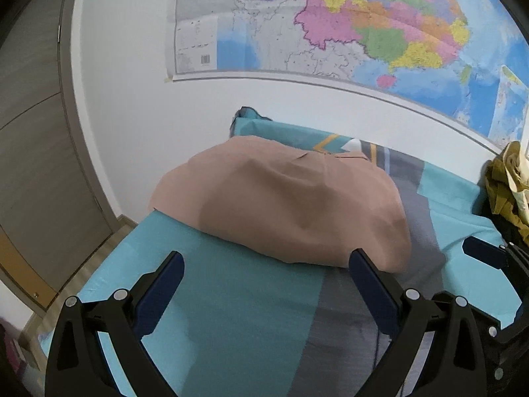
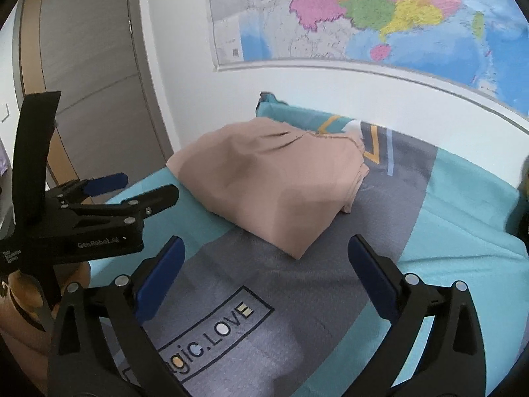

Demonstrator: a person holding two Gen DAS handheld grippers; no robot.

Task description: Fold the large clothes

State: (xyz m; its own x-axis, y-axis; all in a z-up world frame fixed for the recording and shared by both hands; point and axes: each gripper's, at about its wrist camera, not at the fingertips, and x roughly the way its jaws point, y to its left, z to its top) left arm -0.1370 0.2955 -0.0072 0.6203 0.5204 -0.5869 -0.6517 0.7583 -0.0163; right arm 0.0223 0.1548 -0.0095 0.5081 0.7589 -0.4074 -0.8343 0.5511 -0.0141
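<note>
The wall map (image 1: 347,23) and the yellow-olive clothes pile (image 1: 509,185) are cut off by the frame edge.

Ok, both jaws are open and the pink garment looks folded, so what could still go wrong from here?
1. The folded dusty-pink garment lies near the bed's left edge, its corner seemingly overhanging; a nudge could slide it off.
2. Its layers look loose and uneven on the right side, so regrasping one layer may undo the fold.
3. The left gripper sits close beside the right gripper; reaching together risks a collision.

Wall map (image 1: 347,23), teal bedsheet (image 1: 231,297), door (image 2: 92,66)
</note>
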